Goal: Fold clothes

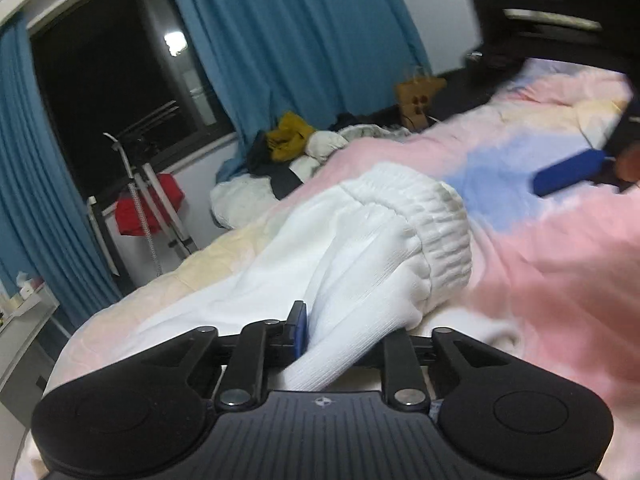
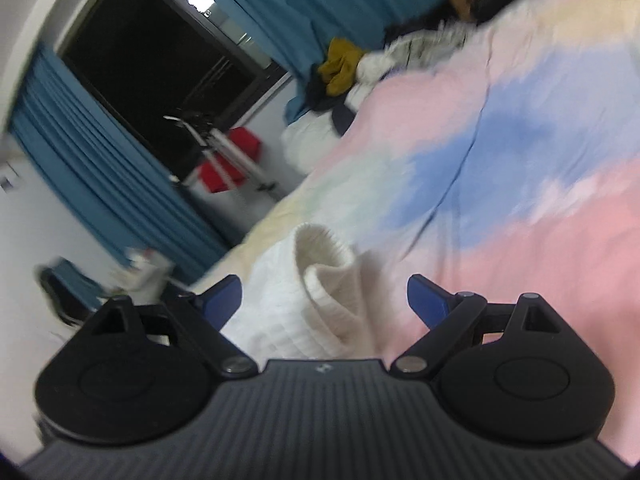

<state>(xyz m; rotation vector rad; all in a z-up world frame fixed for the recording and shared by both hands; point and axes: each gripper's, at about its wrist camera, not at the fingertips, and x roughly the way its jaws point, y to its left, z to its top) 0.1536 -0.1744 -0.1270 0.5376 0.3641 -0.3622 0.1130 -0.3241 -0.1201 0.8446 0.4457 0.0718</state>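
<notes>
Left claw [image 1: 340,332] has white cloth bunched between its fingers, and one blue pad [image 1: 299,320] touches the cloth. The other finger is hidden by the fabric, so I cannot tell if the claw pinches it or just sits around it. This white garment [image 1: 360,252] has a stretchy ribbed band at its far end. It lies on the bed cover [image 1: 540,280], near the cover's left edge. At the right edge of this view the right claw [image 1: 572,172] shows as a blurry blue finger with a bit of a hand [image 1: 628,164] behind it.

Right claw [image 2: 324,300] has its two blue fingers [image 2: 424,300] far apart with nothing pinched. White ribbed cloth [image 2: 320,292] lies between them on the cover, not touching either pad. Only this view shows the cloth's rolled end standing up.

Both views show the soft cover in pink, blue and pale yellow patches. At its far end sits a pile of clothes [image 1: 292,144] with a mustard yellow piece on top. Past the bed hang blue curtains [image 1: 288,32] beside a dark window [image 1: 116,76]. A white rack [image 1: 140,200] with something red stands under the window.
</notes>
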